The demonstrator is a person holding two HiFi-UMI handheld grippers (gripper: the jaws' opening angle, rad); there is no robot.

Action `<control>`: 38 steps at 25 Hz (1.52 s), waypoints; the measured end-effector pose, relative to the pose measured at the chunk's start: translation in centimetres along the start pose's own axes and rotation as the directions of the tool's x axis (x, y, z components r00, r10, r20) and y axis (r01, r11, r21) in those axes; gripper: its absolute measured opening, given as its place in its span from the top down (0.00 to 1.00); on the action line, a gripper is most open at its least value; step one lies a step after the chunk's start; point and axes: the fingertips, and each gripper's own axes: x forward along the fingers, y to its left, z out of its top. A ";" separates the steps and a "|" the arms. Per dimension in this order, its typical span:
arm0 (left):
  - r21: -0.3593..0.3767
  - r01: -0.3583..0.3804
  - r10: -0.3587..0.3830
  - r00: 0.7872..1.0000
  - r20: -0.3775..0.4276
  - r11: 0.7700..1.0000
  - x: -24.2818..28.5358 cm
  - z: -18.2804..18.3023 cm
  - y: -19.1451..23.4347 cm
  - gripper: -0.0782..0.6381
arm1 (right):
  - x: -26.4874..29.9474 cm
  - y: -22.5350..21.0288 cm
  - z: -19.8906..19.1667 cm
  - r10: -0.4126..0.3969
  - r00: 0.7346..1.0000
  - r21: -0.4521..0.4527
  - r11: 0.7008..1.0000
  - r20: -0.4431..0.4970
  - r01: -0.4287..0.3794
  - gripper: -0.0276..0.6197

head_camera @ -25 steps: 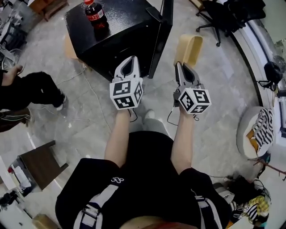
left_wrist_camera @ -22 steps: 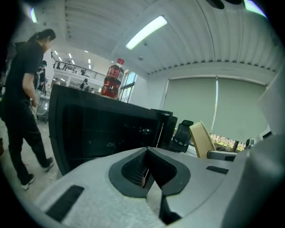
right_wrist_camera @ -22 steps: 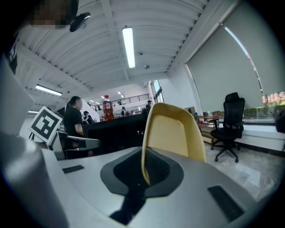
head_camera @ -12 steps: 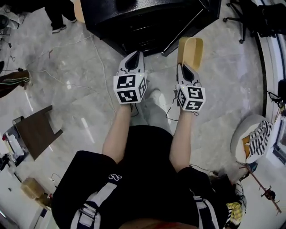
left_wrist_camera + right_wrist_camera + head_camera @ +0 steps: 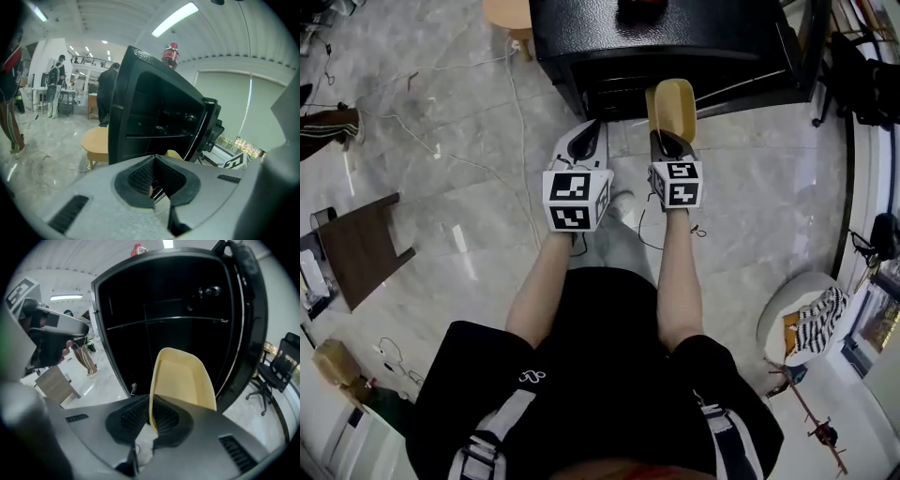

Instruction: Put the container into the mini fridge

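Nearest the person, the left gripper (image 5: pixel 590 128) hangs just short of the black mini fridge (image 5: pixel 656 42); its jaws are pressed together with nothing between them. Beside it, the right gripper (image 5: pixel 670 138) is clenched on the side wall of the pale yellow plastic container (image 5: pixel 180 378), a shallow rounded tub. The tub sticks out ahead of the jaws, tipped up on edge, with its hollow side visible in the right gripper view.

The container's far end is at the mouth of the fridge, not yet inside. The fridge's door (image 5: pixel 248 310) is swung wide to the right of the opening, and a thin wire shelf (image 5: pixel 187 319) crosses the dark interior above the container's far end. A red-capped cola bottle (image 5: pixel 170 54) stands on the fridge's top.

The carry looks nearly over and the insertion is at hand. The next move probably calls for pushing the tub forward under that shelf, levelling it onto the fridge's floor, then releasing.
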 end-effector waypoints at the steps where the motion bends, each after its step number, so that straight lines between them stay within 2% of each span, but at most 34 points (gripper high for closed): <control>1: -0.005 -0.007 0.007 1.000 -0.002 1.000 -0.1 -0.1 0.4 0.88 | 1.2 0.2 -0.1 0.015 1.000 -0.019 1.000 -0.018 -0.015 0.93; 7: -0.016 -0.045 0.045 0.999 -0.018 0.999 -1.0 -0.8 3.0 0.88 | 8.2 0.9 -1.1 0.072 0.990 -0.101 0.991 -0.119 -0.084 0.93; 13: -0.017 -0.089 0.089 0.996 -0.022 0.996 -3.1 -0.9 5.8 0.88 | 14.0 0.0 -2.7 0.053 0.978 -0.151 0.985 -0.204 -0.084 0.93; 22: -0.013 -0.148 0.147 0.989 -0.035 0.989 -5.4 -1.9 7.7 0.88 | 18.5 0.1 -0.8 0.008 0.978 -0.221 0.974 -0.208 -0.054 0.93; 23: -0.010 -0.148 0.148 0.988 -0.034 0.989 -5.5 -1.9 7.7 0.88 | 18.6 0.4 -0.2 0.015 0.980 -0.224 0.973 -0.196 -0.060 0.89; 24: -0.008 -0.148 0.147 0.989 -0.033 0.989 -5.7 -1.8 7.7 0.88 | 18.5 0.6 0.3 0.019 0.983 -0.227 0.972 -0.184 -0.062 0.76; 25: -0.007 -0.147 0.147 0.989 -0.031 0.989 -5.8 -1.7 7.6 0.88 | 18.3 0.8 0.7 0.018 0.985 -0.229 0.972 -0.171 -0.058 0.71; 26: -0.006 -0.145 0.145 0.989 -0.027 0.989 -5.9 -1.6 7.5 0.88 | 17.8 0.8 1.0 0.015 0.988 -0.224 0.973 -0.155 -0.050 0.71; 30: 0.003 -0.119 0.119 0.993 -0.006 0.993 -5.3 -0.7 5.9 0.88 | 14.3 0.1 2.1 0.002 0.999 -0.127 0.992 -0.041 -0.008 0.72; 33: 0.016 -0.073 0.073 0.997 0.031 0.997 -4.7 0.4 3.7 0.88 | 10.4 -0.7 3.1 -0.020 0.998 -0.004 1.000 0.060 0.020 0.85; 34: 0.020 -0.045 0.044 0.998 0.047 0.999 -4.6 0.8 2.7 0.88 | 8.8 -1.0 3.5 -0.028 0.995 0.036 0.999 0.097 0.025 0.90; 38: 0.039 0.066 -0.070 0.991 0.116 0.997 -4.7 2.6 -1.5 0.88 | 1.8 -2.2 5.8 -0.086 0.966 0.169 0.985 0.244 0.046 0.92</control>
